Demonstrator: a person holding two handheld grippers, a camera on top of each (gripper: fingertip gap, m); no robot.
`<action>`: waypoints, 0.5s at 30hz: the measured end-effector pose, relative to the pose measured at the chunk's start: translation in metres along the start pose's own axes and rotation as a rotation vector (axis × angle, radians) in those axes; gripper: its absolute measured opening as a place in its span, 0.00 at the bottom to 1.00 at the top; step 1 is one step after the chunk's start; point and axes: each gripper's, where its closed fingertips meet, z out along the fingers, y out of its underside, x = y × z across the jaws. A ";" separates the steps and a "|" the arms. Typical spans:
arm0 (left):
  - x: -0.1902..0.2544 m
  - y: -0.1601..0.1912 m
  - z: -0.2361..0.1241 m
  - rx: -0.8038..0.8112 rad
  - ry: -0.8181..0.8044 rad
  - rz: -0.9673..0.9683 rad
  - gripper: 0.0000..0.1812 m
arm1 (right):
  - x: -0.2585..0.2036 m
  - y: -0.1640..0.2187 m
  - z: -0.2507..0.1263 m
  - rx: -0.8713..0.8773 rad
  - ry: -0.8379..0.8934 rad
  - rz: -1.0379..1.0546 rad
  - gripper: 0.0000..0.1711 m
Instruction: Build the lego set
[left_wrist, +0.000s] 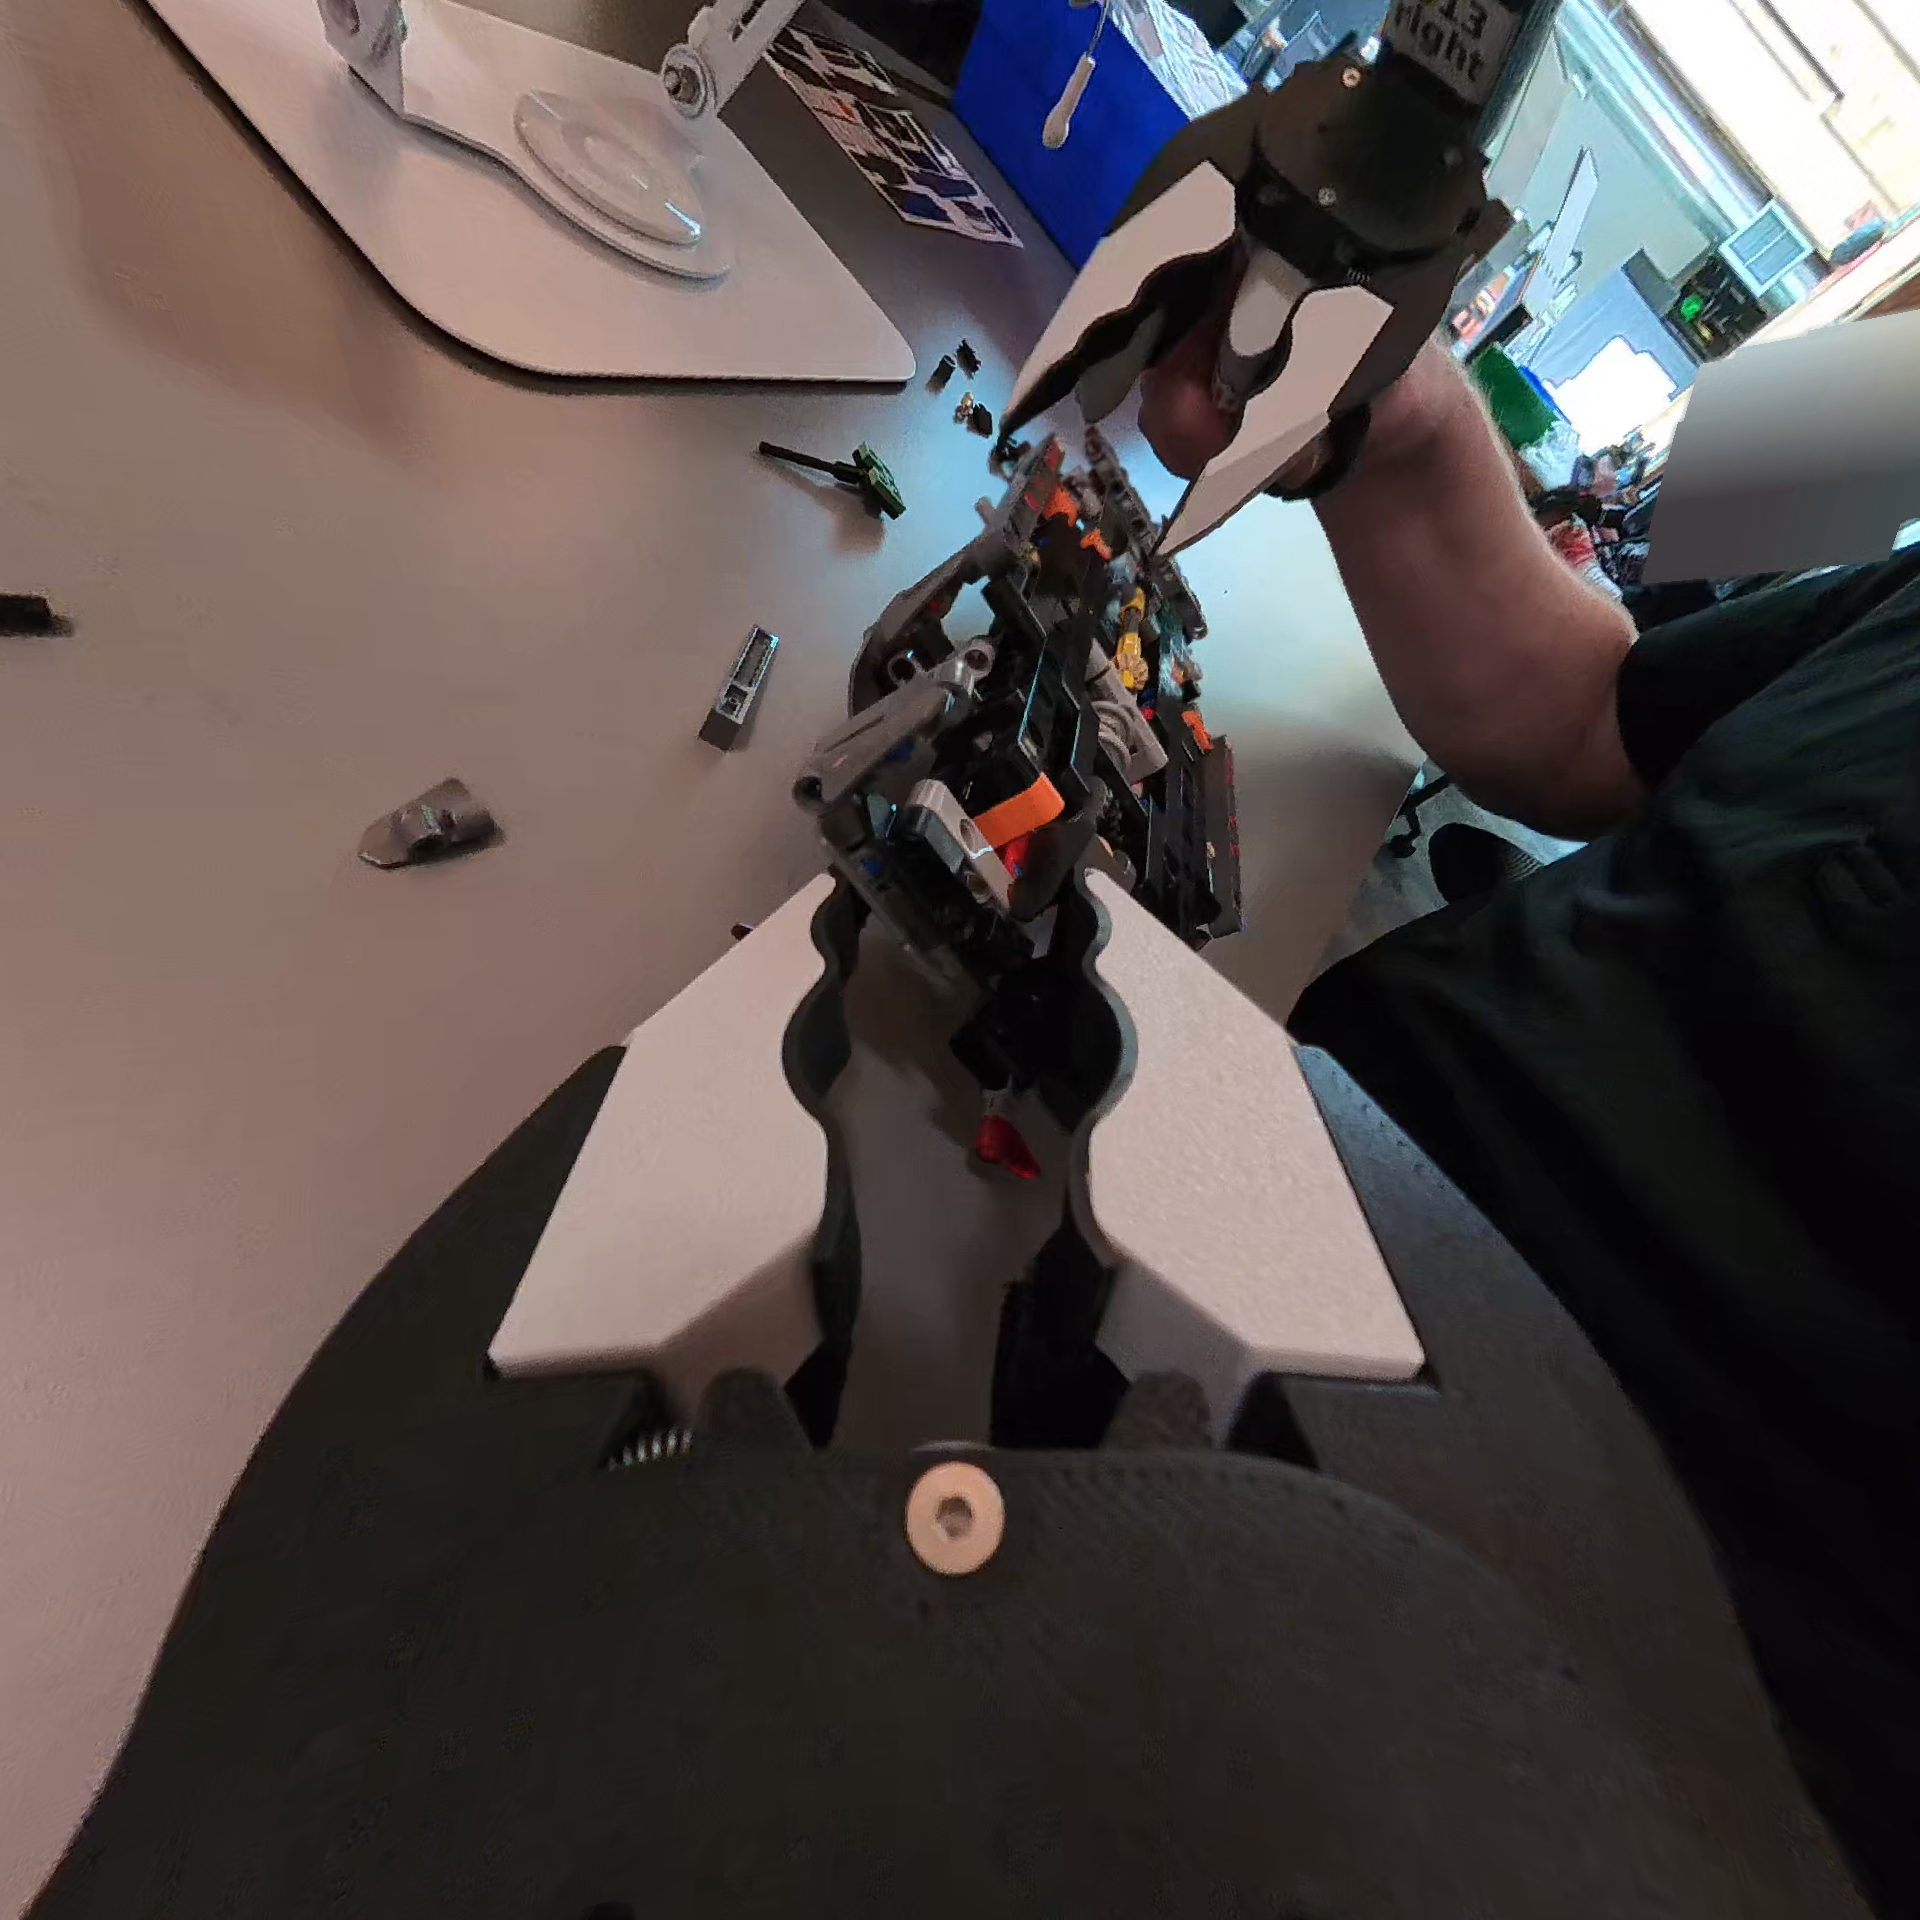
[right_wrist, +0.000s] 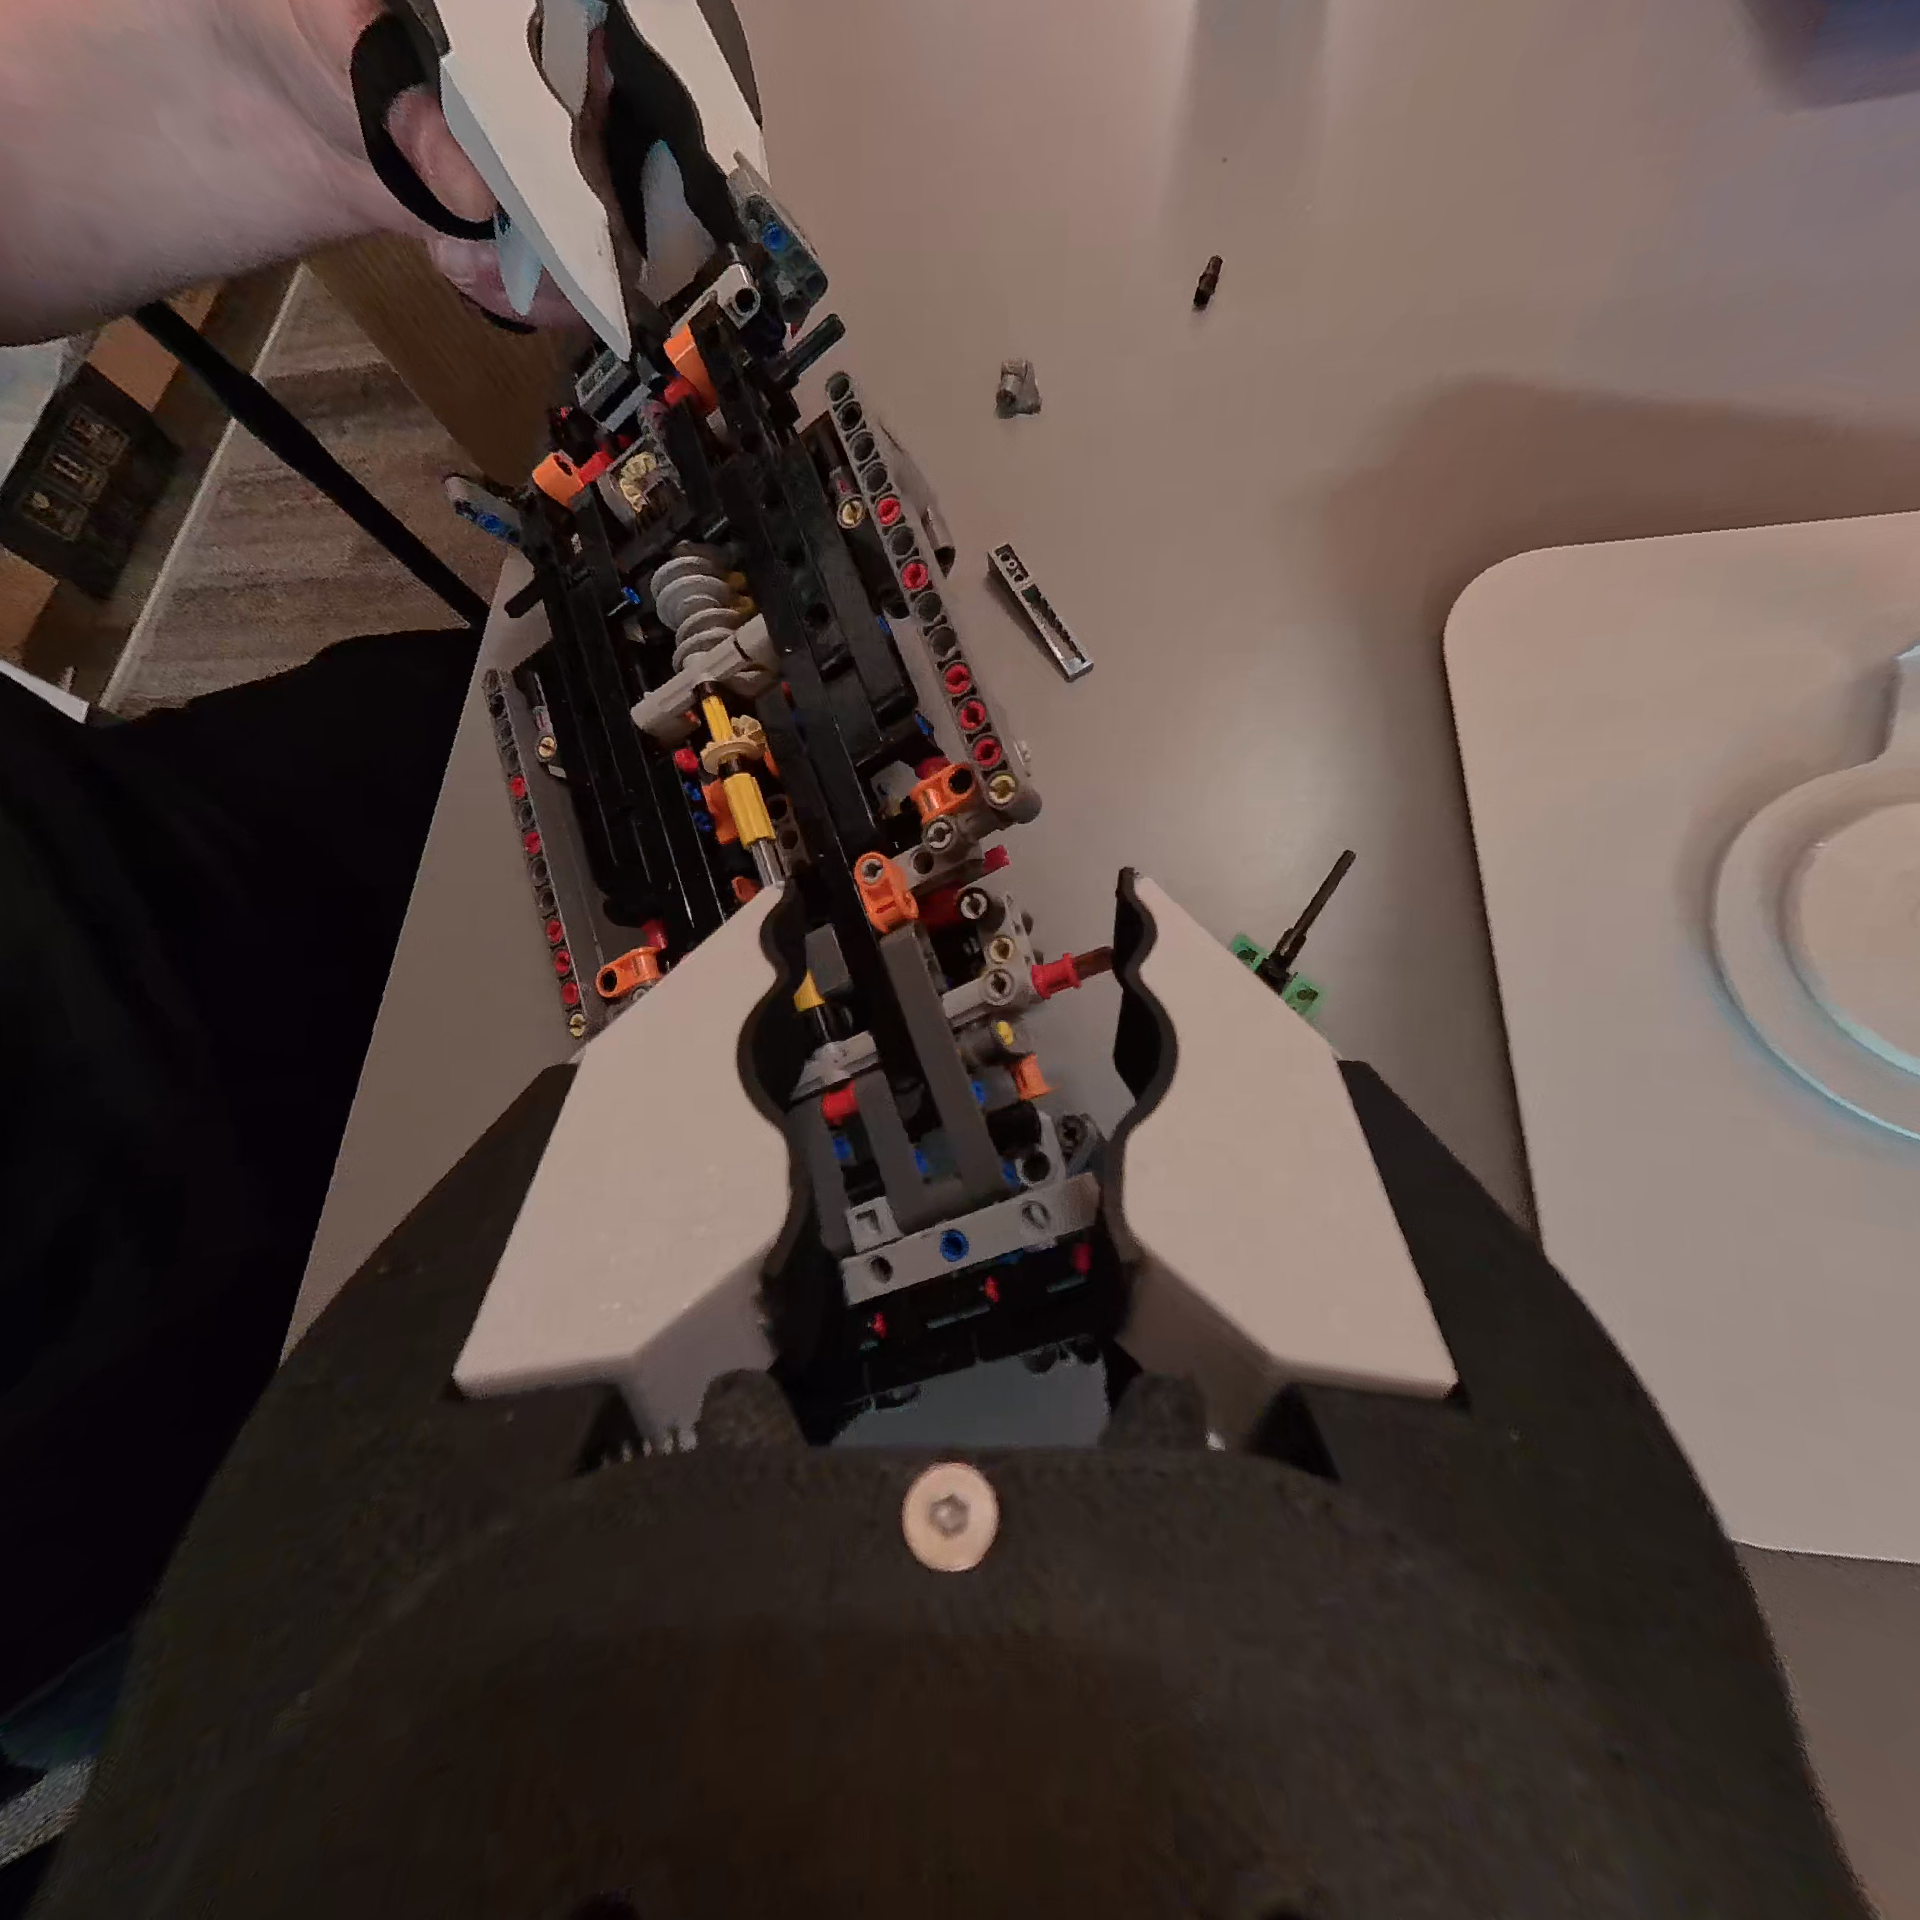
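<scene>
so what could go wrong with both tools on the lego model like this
The model sits near the table edge, so a hard push may slide it off. Each tool, left and right, straddles one end, so twisting could pop beams apart. The loose green piece lies beside the right tool and could get knocked.

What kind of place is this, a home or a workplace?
Probably an office or lab, not a home: a pale desk carrying a flat white monitor stand, and behind it an open room with big windows, shelves and equipment.

Black, grey and orange lego model (right_wrist: 790, 665) on pale grey table (right_wrist: 1299, 312)
</scene>
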 end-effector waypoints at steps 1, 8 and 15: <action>0.000 0.000 0.000 -0.004 -0.002 0.011 0.21 | 0.000 0.000 0.000 -0.005 -0.007 -0.001 0.35; 0.002 0.000 0.002 -0.010 -0.004 0.040 0.21 | -0.005 0.009 0.002 -0.089 -0.047 -0.008 0.39; 0.005 0.001 0.005 -0.015 0.002 0.062 0.21 | -0.007 0.011 0.004 -0.117 -0.022 -0.026 0.34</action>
